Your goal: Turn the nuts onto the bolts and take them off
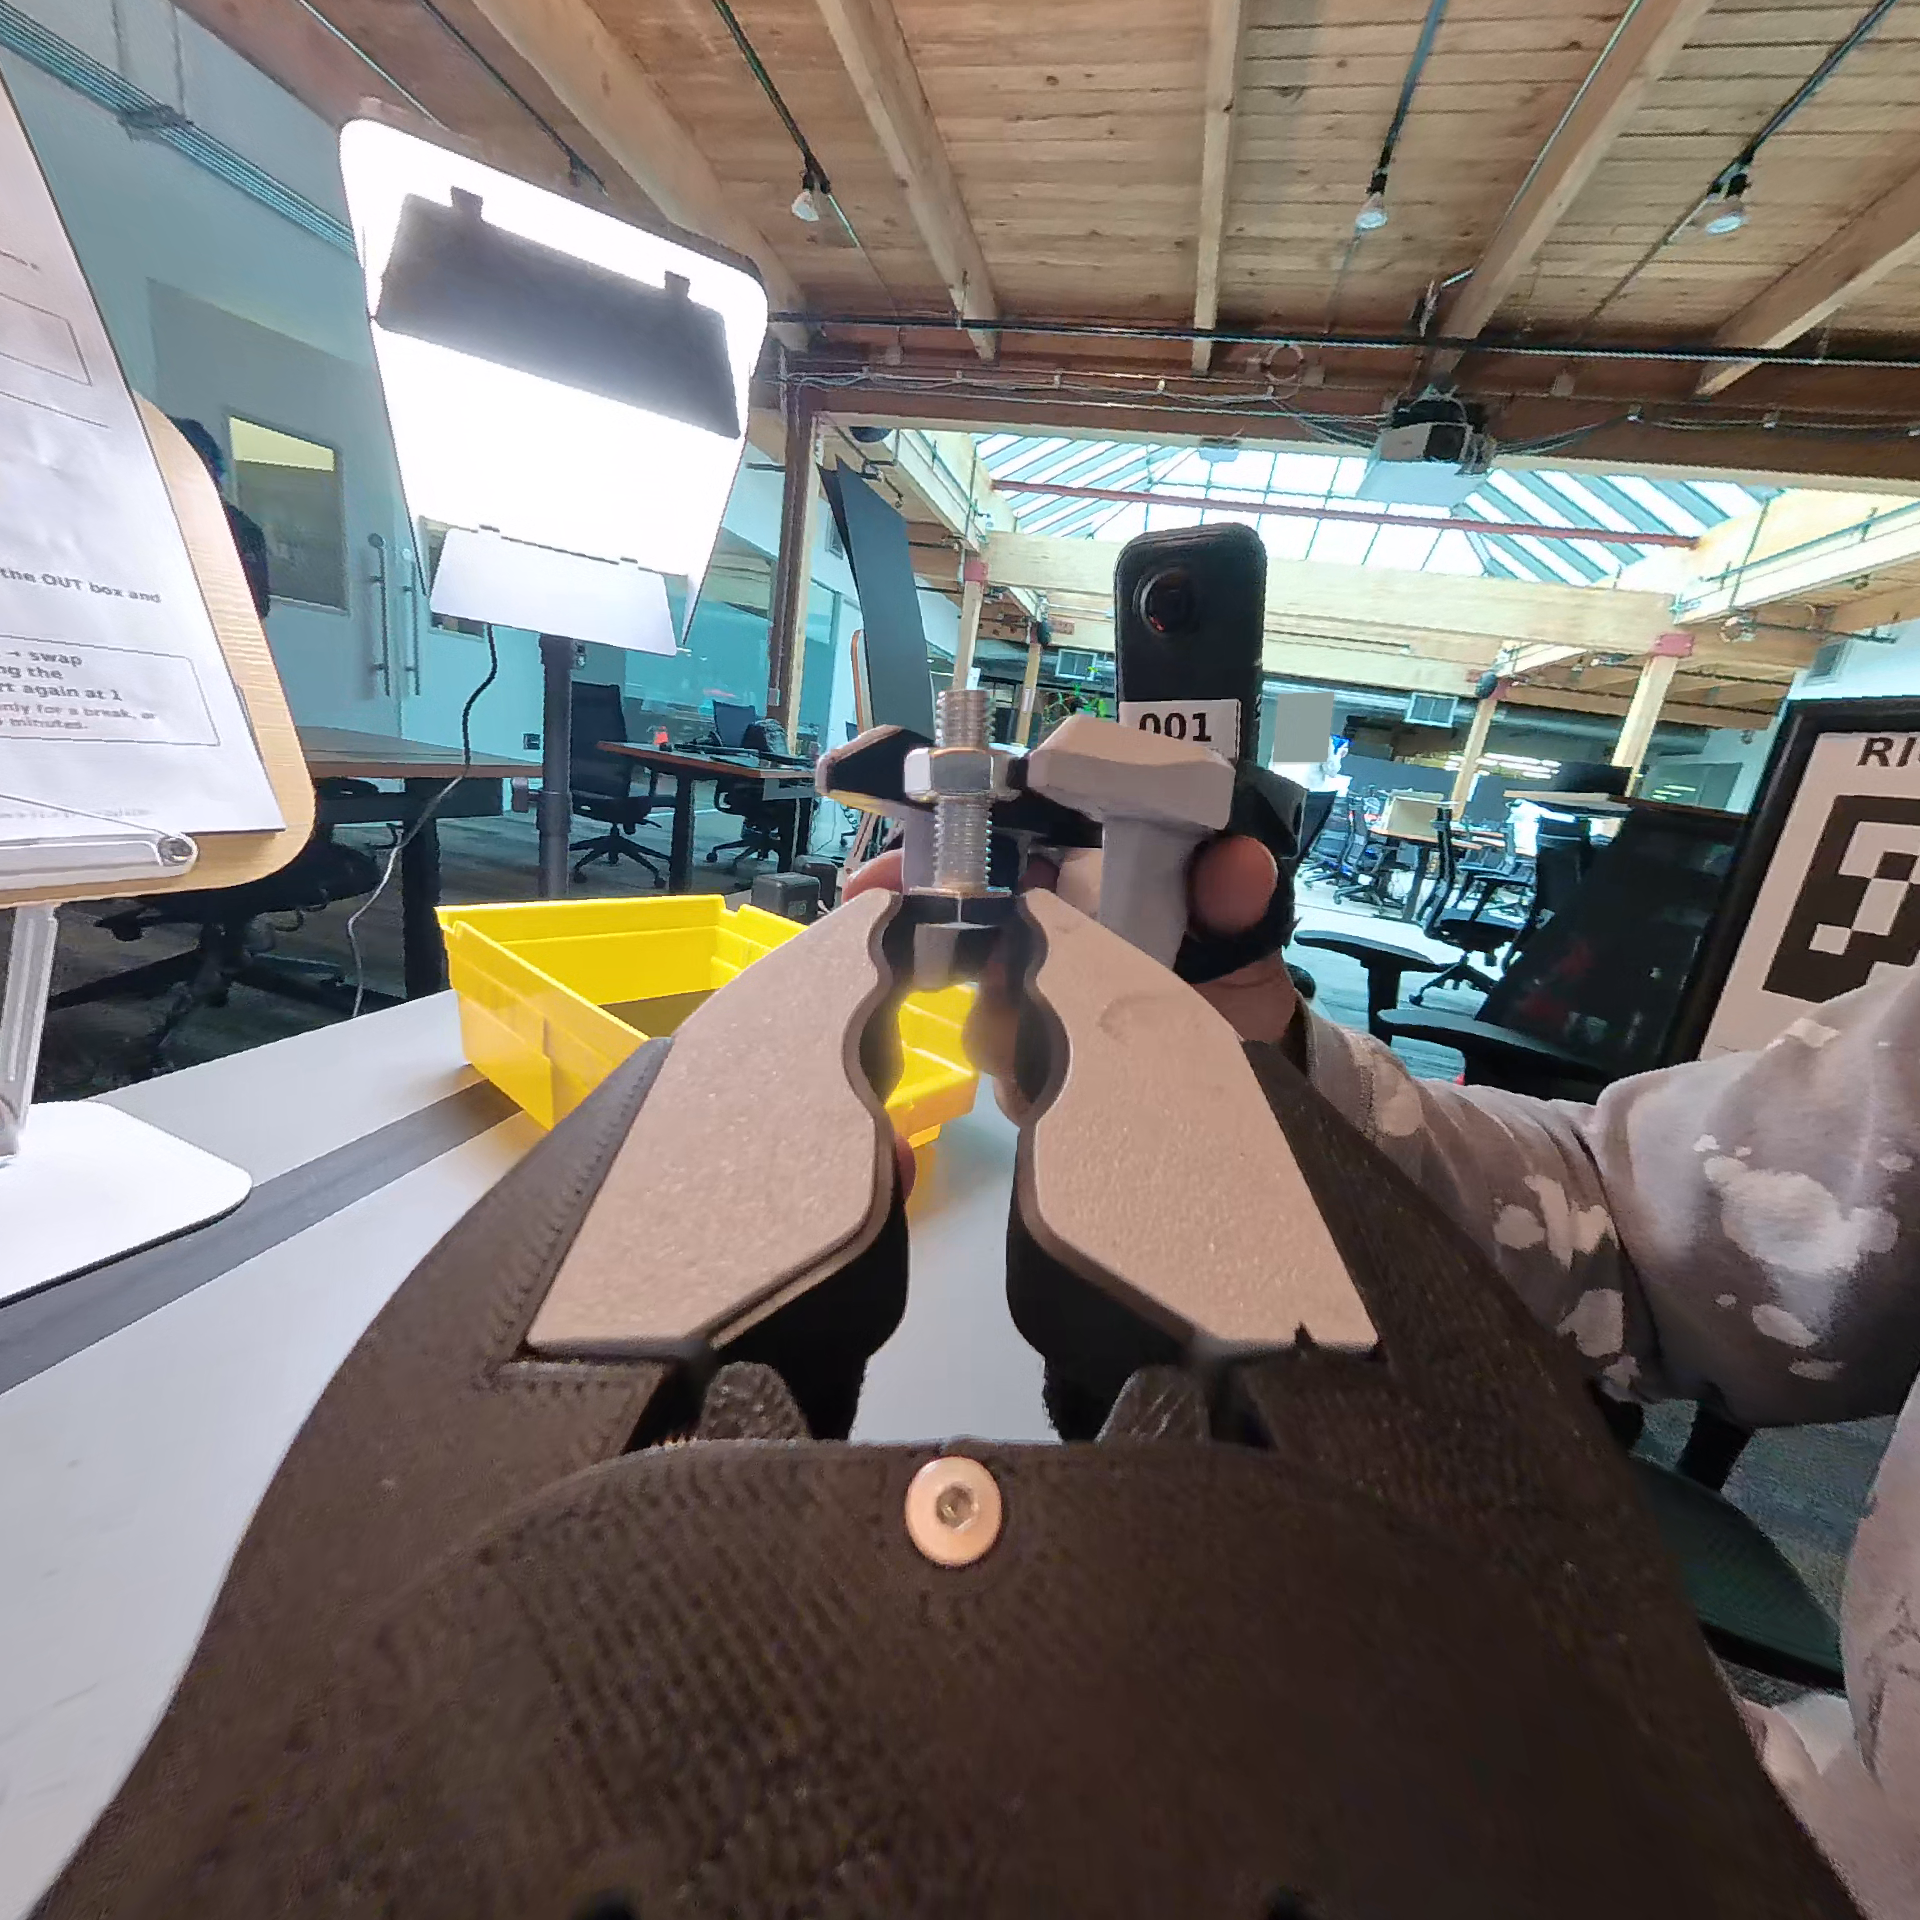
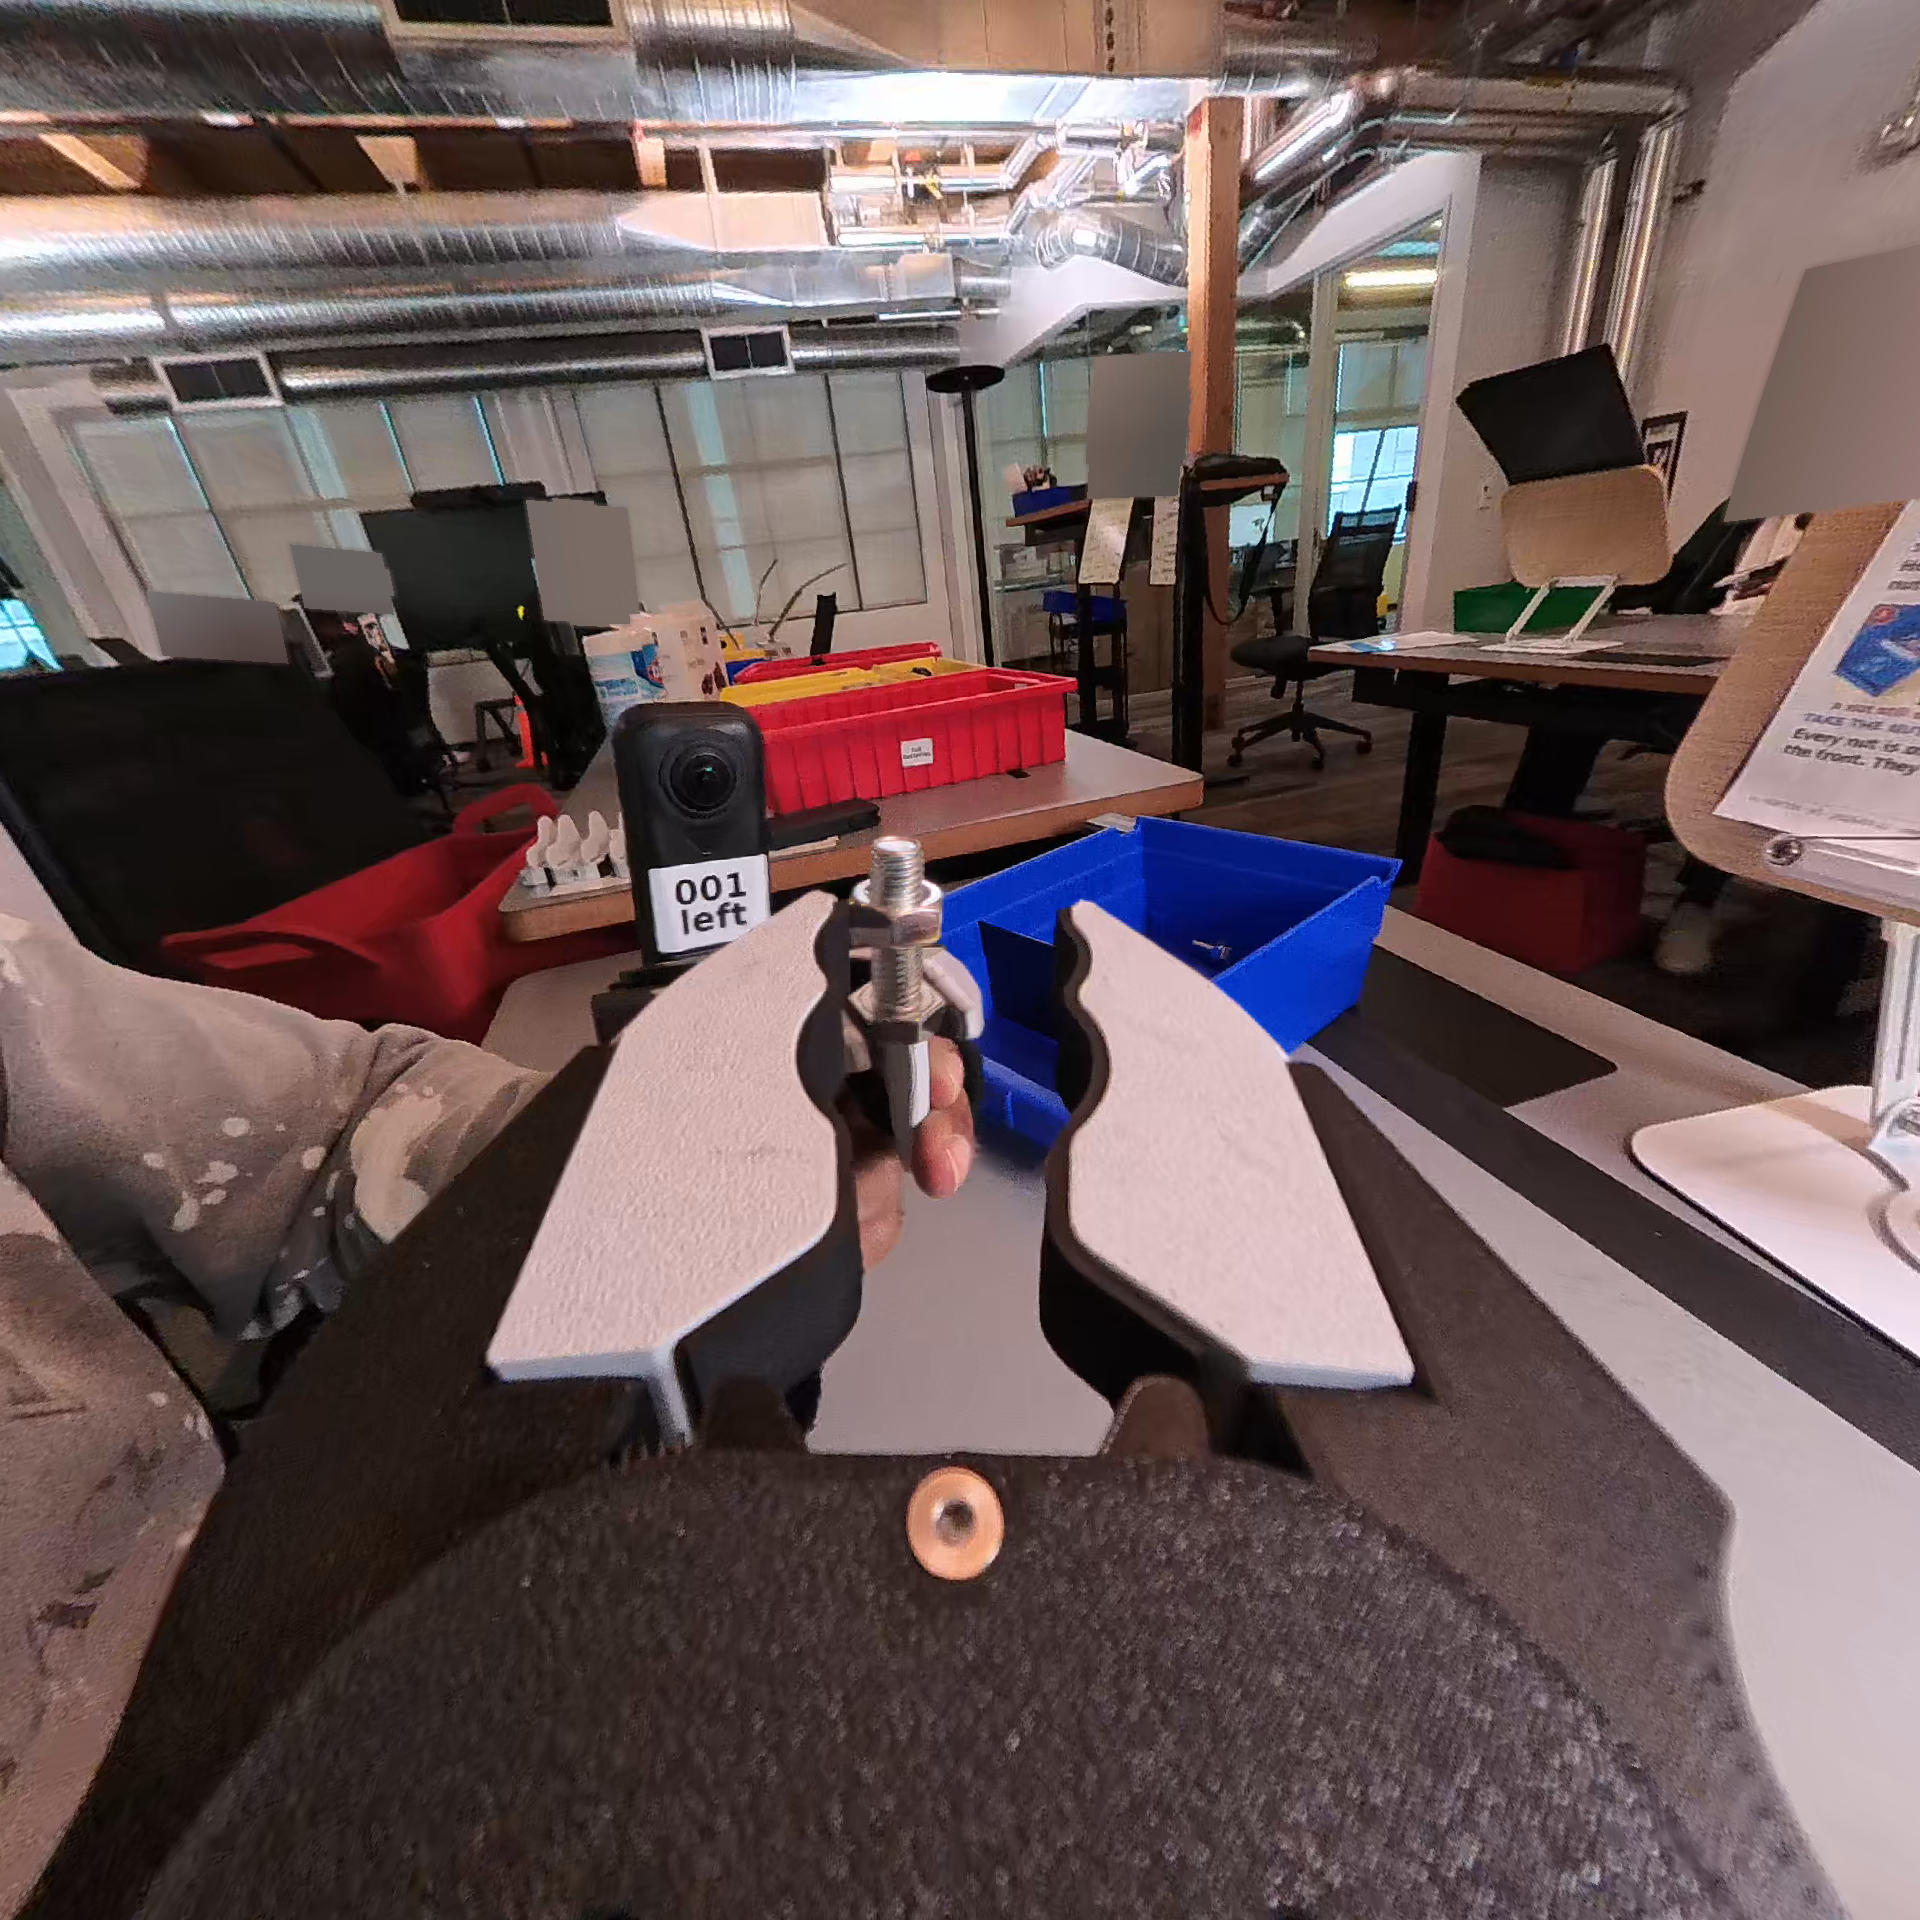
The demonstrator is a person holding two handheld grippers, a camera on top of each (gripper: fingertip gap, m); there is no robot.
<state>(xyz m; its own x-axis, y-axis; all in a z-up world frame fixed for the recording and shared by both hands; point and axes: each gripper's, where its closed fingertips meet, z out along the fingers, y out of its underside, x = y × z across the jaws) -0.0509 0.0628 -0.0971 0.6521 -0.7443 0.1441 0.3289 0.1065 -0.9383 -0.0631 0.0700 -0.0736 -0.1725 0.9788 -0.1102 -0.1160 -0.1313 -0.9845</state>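
A steel bolt (image 1: 961,831) stands upright, threads up, with its hex head clamped between the fingertips of my left gripper (image 1: 951,930). A steel nut (image 1: 958,774) sits partway down the shaft. My right gripper (image 1: 961,777) faces me, its fingers flanking the nut. In the right wrist view the right gripper (image 2: 951,920) is open with a wide gap. The nut (image 2: 899,920) on the bolt (image 2: 896,966) lies against its left fingertip (image 2: 821,935), apart from the right one. The left gripper (image 2: 914,1023) holds the bolt head below.
A yellow bin (image 1: 561,987) stands on the grey table (image 1: 156,1455) behind my left gripper. A blue bin (image 2: 1247,925) with a small bolt (image 2: 1210,948) inside stands behind my right gripper. A clipboard stand (image 1: 104,623) and a lamp panel (image 1: 551,416) are at the table's side.
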